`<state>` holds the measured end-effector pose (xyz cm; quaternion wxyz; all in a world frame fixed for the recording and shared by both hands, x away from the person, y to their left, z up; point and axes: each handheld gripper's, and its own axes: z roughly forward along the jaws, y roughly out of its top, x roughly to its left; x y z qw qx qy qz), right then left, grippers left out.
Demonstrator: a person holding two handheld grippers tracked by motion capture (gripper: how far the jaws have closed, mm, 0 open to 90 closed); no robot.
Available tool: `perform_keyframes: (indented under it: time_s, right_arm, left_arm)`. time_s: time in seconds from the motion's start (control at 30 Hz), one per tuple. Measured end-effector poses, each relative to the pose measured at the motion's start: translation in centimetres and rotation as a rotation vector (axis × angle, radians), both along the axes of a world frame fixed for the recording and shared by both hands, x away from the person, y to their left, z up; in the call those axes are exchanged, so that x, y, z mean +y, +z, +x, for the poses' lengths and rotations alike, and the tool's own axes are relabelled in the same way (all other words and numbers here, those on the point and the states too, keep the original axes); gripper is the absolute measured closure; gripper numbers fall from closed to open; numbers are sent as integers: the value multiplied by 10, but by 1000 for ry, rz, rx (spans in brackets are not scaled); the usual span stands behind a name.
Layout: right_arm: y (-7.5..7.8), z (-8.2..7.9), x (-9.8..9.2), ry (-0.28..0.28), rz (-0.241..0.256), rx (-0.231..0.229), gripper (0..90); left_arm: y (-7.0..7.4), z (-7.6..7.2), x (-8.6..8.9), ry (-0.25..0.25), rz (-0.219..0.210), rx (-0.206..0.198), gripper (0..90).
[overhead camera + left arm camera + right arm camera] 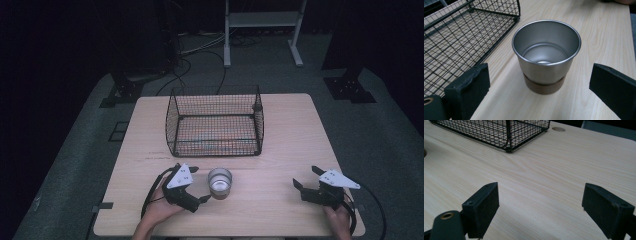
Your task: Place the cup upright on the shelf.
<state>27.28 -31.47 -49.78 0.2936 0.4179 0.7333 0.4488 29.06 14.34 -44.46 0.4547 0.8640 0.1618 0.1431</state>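
An empty steel cup (220, 183) (546, 53) with a brown band at its base stands upright on the wooden table (280, 145), just in front of a black wire basket (215, 122) (454, 35). My left gripper (200, 185) (539, 95) is open, its jaws wide apart with the cup just ahead between them, not touching it. My right gripper (306, 177) (540, 207) is open near the table's front right, over bare wood with nothing between its jaws.
The wire basket (499, 130) has an open top and takes up the table's middle rear. A round hole (558, 129) is in the table top beyond the basket. Cables and a white stand (262, 30) lie on the floor behind.
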Motion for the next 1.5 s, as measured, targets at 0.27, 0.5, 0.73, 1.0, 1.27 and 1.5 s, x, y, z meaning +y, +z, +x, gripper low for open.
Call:
perform_keyframes:
  time_s: [0.27,0.5,0.73,1.0,1.27,1.5]
  right_arm:
    - [0,0,0,1,1,-4,135]
    - [0,0,0,1,2,-4,135]
    - [0,0,0,3,1,-4,135]
    - [0,0,0,5,3,-6,135]
    - [0,0,0,6,4,-5,135]
    - [0,0,0,8,5,-5,135]
  left_arm:
    - [-4,5,-6,-13,10,30,22]
    - [-6,9,-14,-36,29,57,22]
    - [-7,15,-21,-45,55,72,21]
    - [-10,19,-28,-55,73,96,21]
    - [-13,26,-39,-69,110,117,23]
    - [-12,32,-51,-83,136,127,50]
